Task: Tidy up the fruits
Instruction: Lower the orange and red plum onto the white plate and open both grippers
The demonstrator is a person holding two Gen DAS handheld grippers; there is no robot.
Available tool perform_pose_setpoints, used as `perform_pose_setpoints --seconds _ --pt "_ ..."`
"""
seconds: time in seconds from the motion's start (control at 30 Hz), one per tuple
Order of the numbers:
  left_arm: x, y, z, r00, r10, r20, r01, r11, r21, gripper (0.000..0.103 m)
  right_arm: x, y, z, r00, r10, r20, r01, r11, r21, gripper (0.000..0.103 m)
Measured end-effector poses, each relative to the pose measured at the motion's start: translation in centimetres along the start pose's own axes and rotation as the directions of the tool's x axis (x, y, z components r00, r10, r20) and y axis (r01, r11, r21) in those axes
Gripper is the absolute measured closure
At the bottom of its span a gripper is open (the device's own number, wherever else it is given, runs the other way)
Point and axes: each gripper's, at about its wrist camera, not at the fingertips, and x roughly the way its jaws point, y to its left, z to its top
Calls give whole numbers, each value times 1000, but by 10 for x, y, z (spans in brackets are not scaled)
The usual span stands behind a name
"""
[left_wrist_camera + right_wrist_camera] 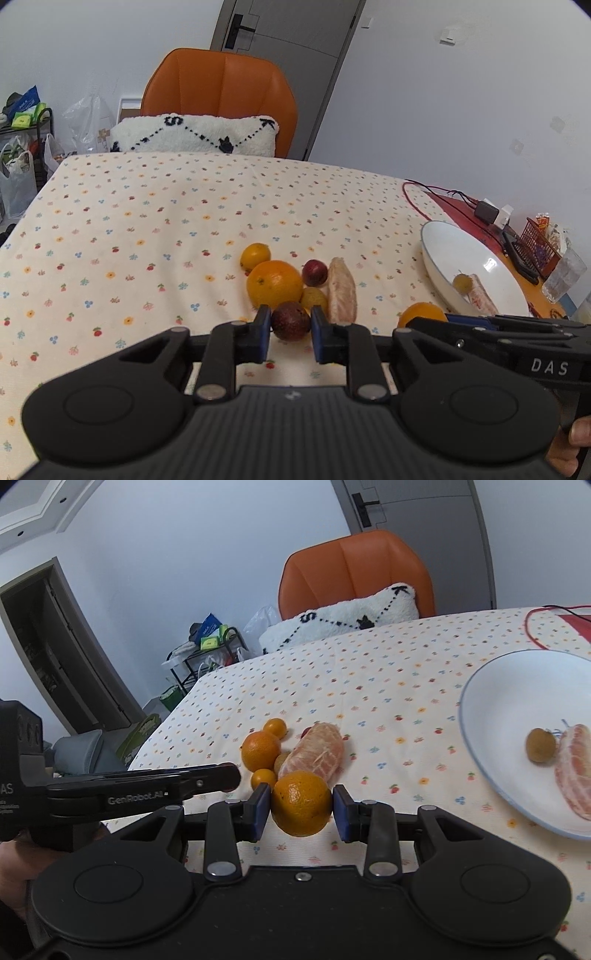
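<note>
While the floral-printed tabletop (147, 221) is carrying a tight cluster of fruit, the left tool (290, 334) is pinching a dark, wrinkled purple fruit (290, 320) at the cluster's near edge — a big dimpled orange (274, 283) and a peeled, fibrous citrus wedge (342, 290) crowding just behind. The right tool (301, 812) is gripping a glossy round orange (301, 803) nearby. Right of it, a smooth white plate (487, 698) is holding another wedge.
</note>
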Motion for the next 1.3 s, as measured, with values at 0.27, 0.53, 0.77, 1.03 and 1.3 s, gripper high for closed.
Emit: perform_pose_setpoints --seconds 0.27,0.53,0.77,1.03,1.3 --pt "-7 -27 6 999 -25 30 24 999 37 82 -24 -22 3 998 -43 56 42 999 27 68" --pt "-2 -58 9 998 -58 32 56 995 78 82 -49 -52 2 989 -109 103 102 992 72 68" --pt "8 -91 9 995 -102 19 98 987 130 82 -72 -76 -3 976 -173 132 159 982 106 68" --pt "20 -126 13 986 -166 3 163 971 178 82 -99 -98 -6 959 -238 154 218 966 140 68" --pt "37 -152 15 978 -207 -24 207 957 203 82 -111 -115 -8 942 -291 168 264 950 165 68"
